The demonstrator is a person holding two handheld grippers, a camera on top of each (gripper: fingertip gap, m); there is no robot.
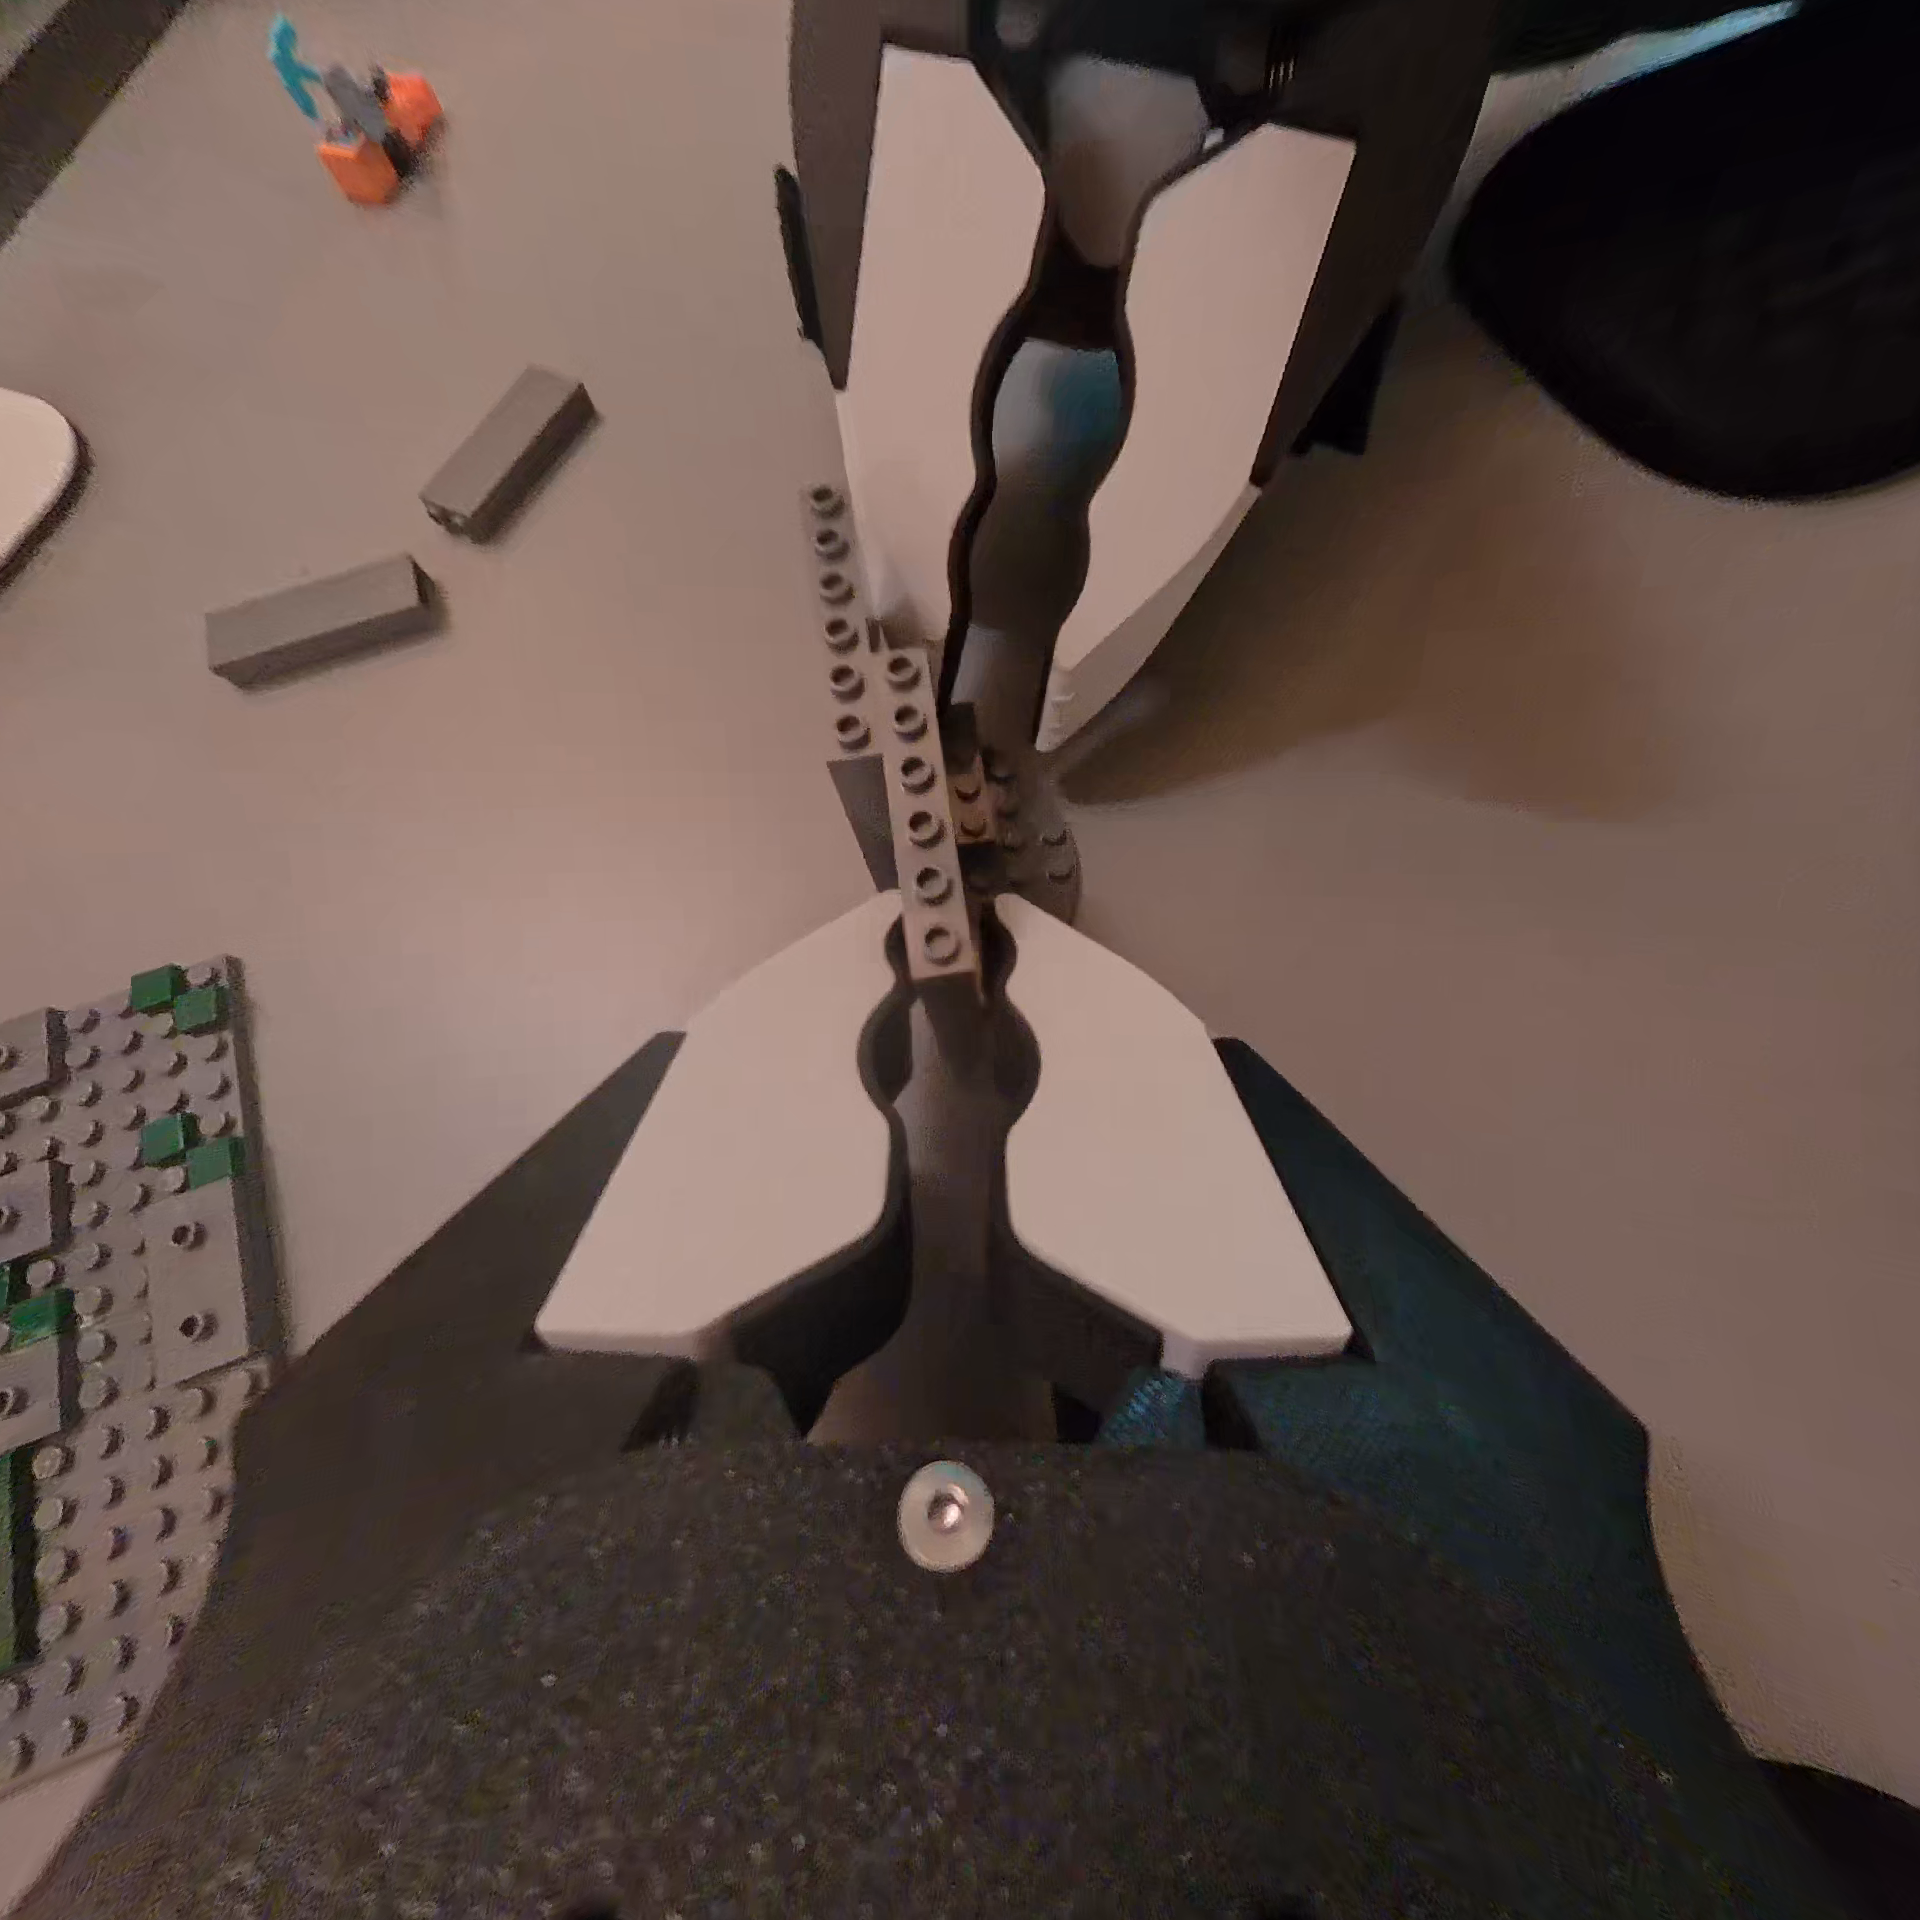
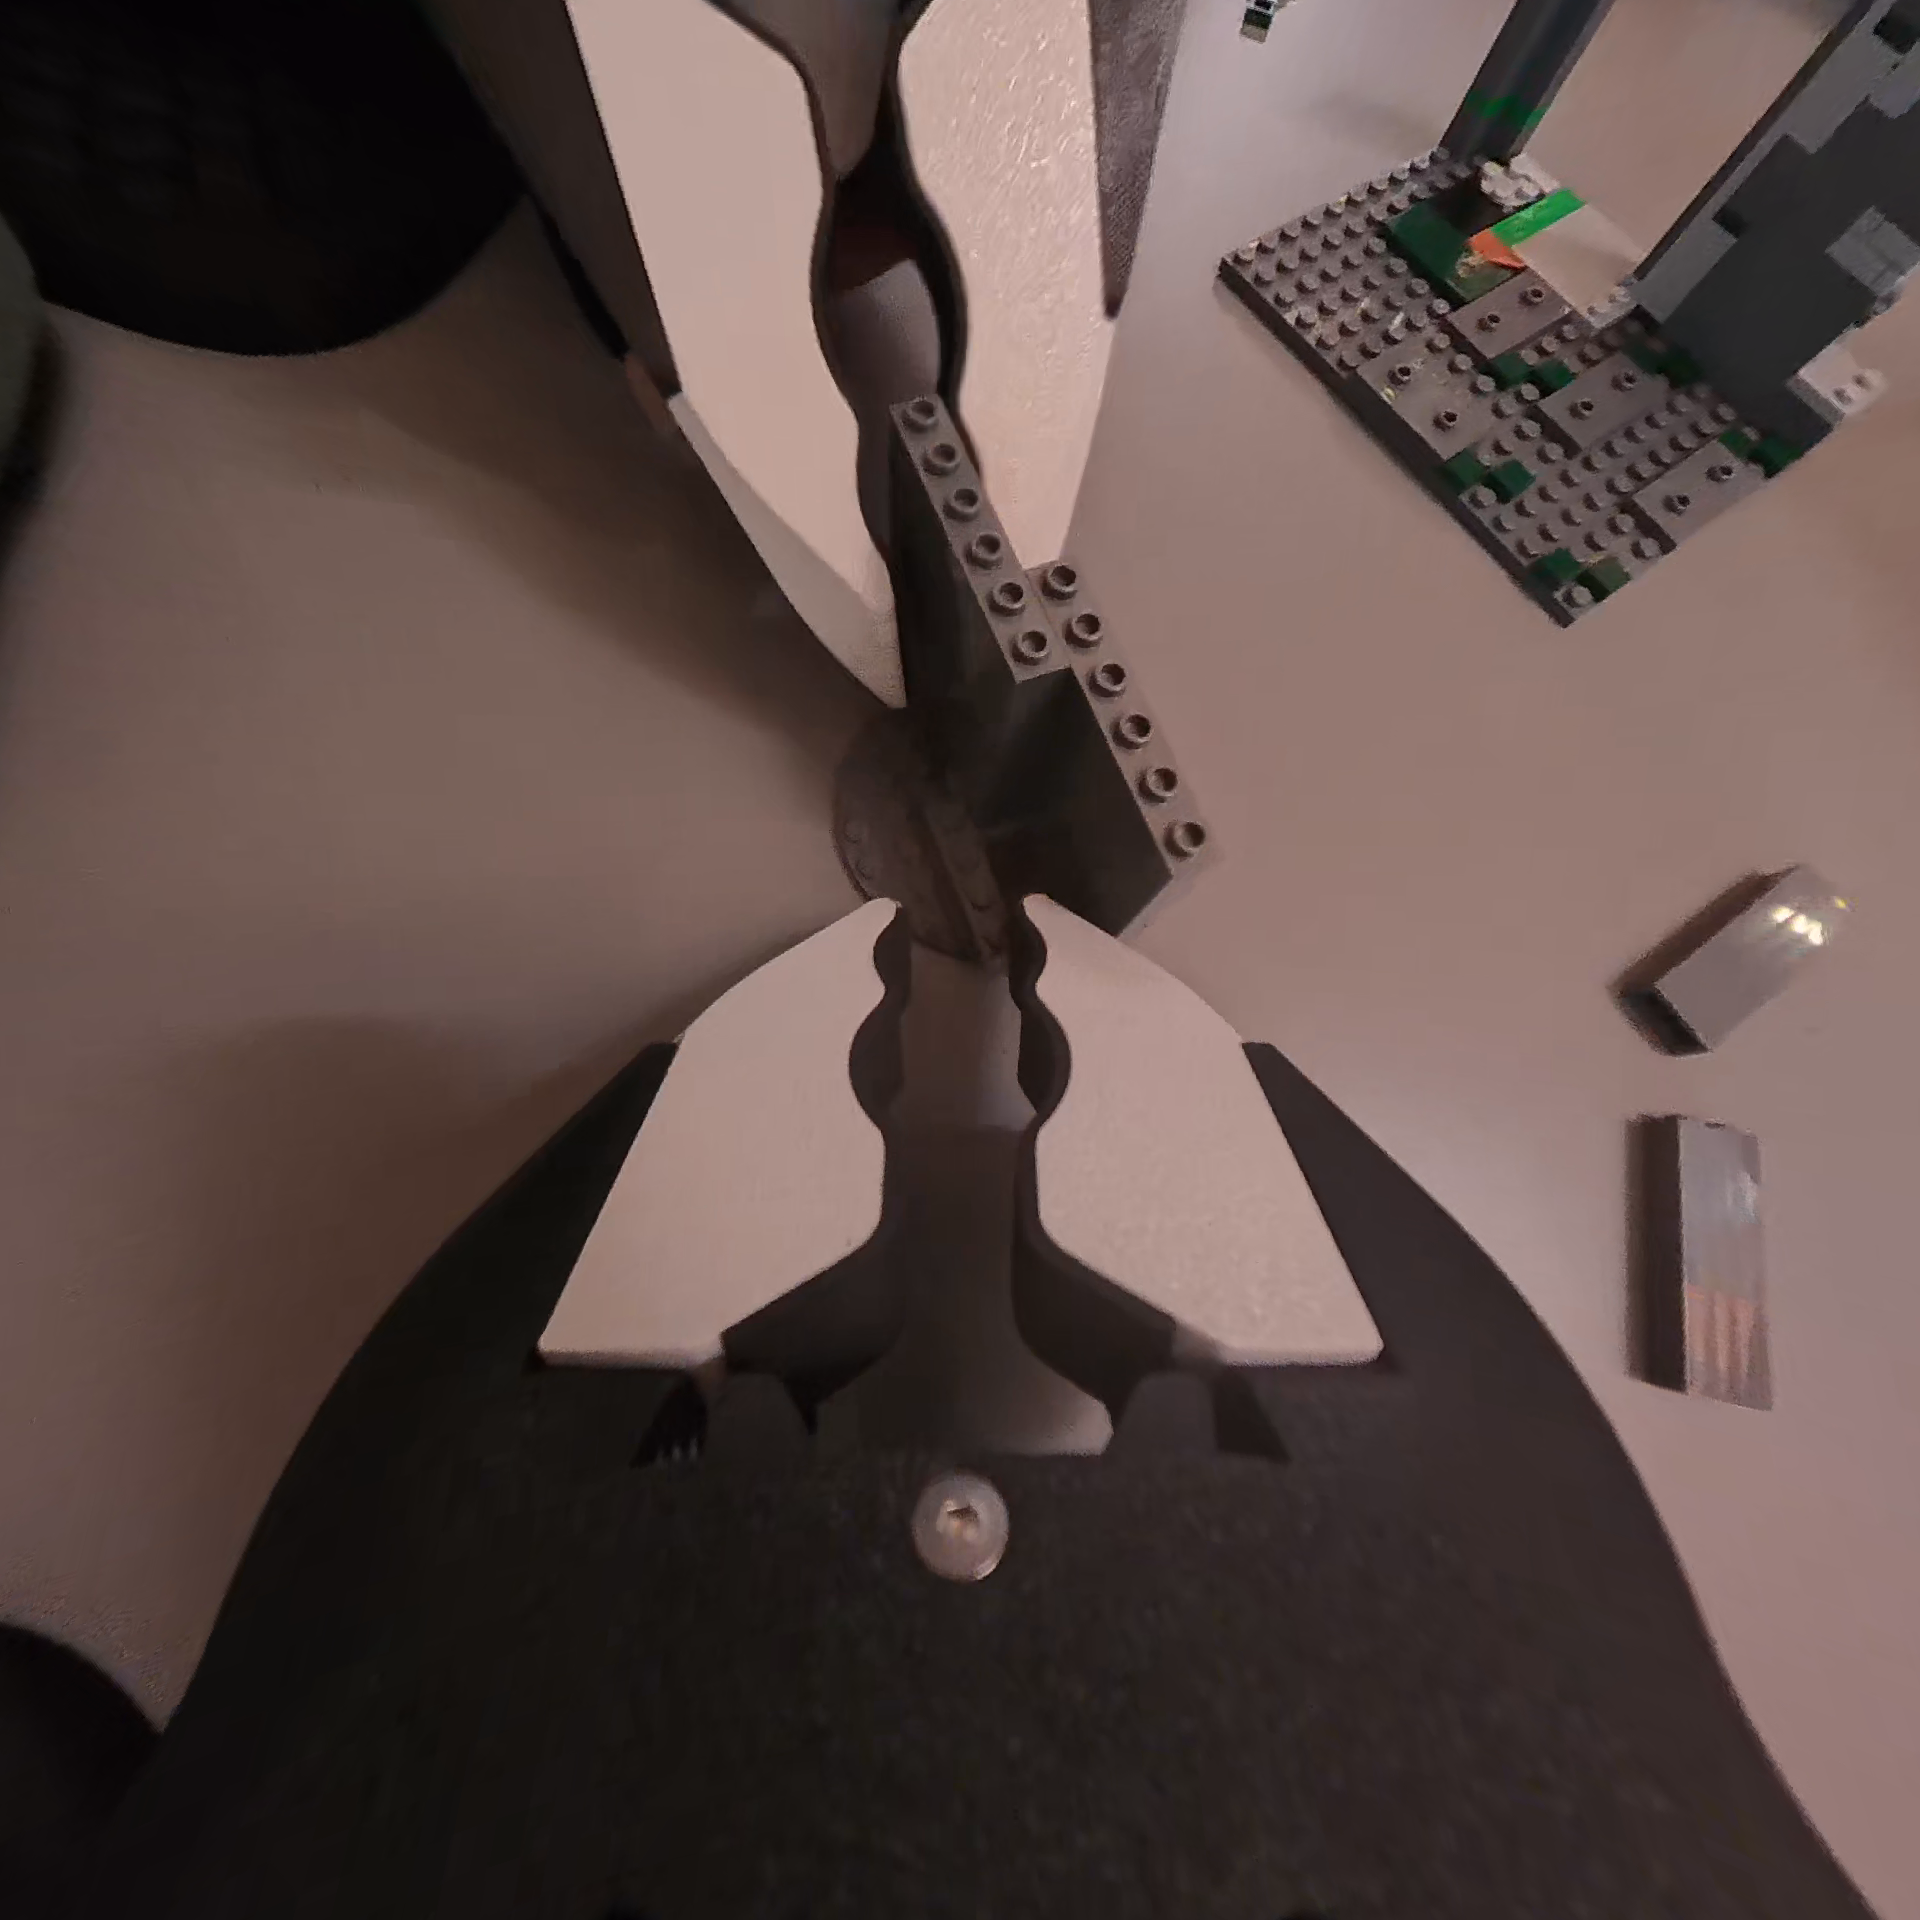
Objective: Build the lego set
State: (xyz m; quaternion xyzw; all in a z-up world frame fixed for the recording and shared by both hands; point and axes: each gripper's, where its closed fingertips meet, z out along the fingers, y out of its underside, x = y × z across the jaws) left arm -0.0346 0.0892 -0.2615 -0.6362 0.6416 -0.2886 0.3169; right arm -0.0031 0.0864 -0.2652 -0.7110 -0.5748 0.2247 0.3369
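Note:
A grey brick assembly (image 1: 920, 790) made of long studded bricks hangs above the table between both grippers. My left gripper (image 1: 943, 940) is shut on its near end. My right gripper (image 1: 987, 717) comes in from the far side, tip to tip with the left. In the right wrist view, my right gripper (image 2: 961, 914) is shut on a rounded grey piece (image 2: 883, 821) at the bottom of the assembly (image 2: 1049, 748). The left gripper (image 2: 904, 686) holds the assembly's far side. A small tan and dark part (image 1: 971, 800) sits between the rounded piece and the bricks.
A grey baseplate with green tiles (image 1: 125, 1299) lies to the left; it carries a tall grey tower (image 2: 1766, 239). Two loose grey bricks (image 1: 509, 452) (image 1: 317, 634) lie on the table. A small orange build (image 1: 379, 125) stands far left. A dark round object (image 1: 1714, 312) is at the far right. The gap from one gripper's tips to the other's is roughly 4 cm.

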